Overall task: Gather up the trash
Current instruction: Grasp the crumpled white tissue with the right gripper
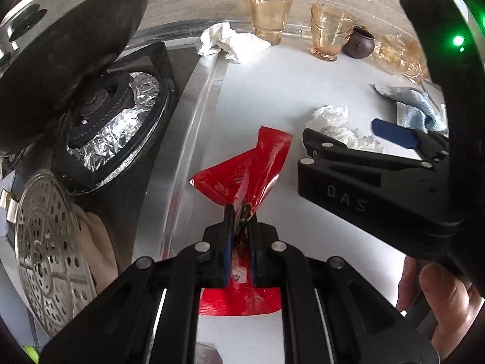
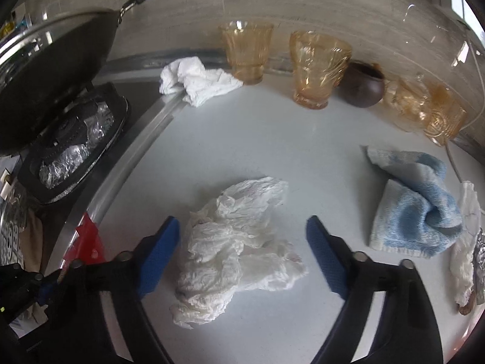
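Already the left tool (image 1: 241, 212) clamps a red wrapper (image 1: 242, 170); the right tool (image 2: 242, 236), pads apart, straddles the crumpled tissue (image 2: 239, 242) beside the blue cloth (image 2: 415, 209). Thin tissue could slip out or tear.

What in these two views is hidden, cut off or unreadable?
- Left wrist view: print on the red wrapper is too small to read, and the left gripper covers its middle.
- Right wrist view: the foil scrap is cut off by the right edge.
- Right wrist view: the crumpled white plastic hides any contents.
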Tool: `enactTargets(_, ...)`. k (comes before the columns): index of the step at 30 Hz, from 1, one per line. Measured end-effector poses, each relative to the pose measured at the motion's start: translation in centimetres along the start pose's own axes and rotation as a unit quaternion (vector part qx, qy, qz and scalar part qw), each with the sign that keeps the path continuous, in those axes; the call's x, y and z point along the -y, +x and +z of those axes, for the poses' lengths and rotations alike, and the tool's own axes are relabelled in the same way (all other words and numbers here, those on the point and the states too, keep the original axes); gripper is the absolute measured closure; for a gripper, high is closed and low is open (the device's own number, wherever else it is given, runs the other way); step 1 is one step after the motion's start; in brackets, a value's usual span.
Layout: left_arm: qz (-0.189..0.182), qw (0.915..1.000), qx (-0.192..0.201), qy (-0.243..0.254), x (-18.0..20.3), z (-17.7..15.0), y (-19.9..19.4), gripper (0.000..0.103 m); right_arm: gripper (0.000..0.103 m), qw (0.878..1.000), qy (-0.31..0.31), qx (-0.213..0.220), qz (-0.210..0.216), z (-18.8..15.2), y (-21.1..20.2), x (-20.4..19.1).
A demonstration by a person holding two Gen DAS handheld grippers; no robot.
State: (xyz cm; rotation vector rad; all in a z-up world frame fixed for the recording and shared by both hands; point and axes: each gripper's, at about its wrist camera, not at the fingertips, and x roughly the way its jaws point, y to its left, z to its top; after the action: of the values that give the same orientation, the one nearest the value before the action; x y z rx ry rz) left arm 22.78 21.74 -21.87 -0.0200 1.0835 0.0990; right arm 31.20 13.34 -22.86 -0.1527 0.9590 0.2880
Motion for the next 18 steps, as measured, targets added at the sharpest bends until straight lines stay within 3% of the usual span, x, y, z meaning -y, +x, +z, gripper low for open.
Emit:
enactTargets(1, -0.002, 1.0000, 0.000, 0.000, -0.1, 0.0, 0.1, 0.095, 0.035, 1.000, 0.001, -0.003, 0.002, 0.0, 0.2, 0.0)
enactTargets(3, -0.004, 1.0000, 0.000, 0.000, -0.1, 0.0, 0.0, 0.095, 0.066, 1.000, 0.005, -0.009, 0.009, -0.1, 0.3, 0.1)
enactTargets(5, -0.005, 1.0000, 0.001, 0.003, -0.1, -0.1, -0.1, 0.095, 0.076, 1.000, 0.009, -0.013, 0.019, -0.1, 0.4, 0.1)
enactTargets(10, -0.010, 0.9999, 0.009, 0.006, 0.0, -0.5, -1.3, 0.095, 0.078, 1.000, 0.015, -0.001, 0.028, -0.5, -1.6, 0.4)
enactTargets(15, -0.024, 0.9991, 0.020, 0.030, 1.1, -1.8, -3.9, 0.095, 0.078, 0.999, 0.024, 0.021, 0.017, -2.2, -6.9, 1.4)
enactTargets(18, -0.045, 0.9971, 0.024, 0.056, 2.6, -3.7, -6.2, 0.095, 0.078, 0.999, 0.028, 0.027, 0.000, -5.1, -11.4, 2.3)
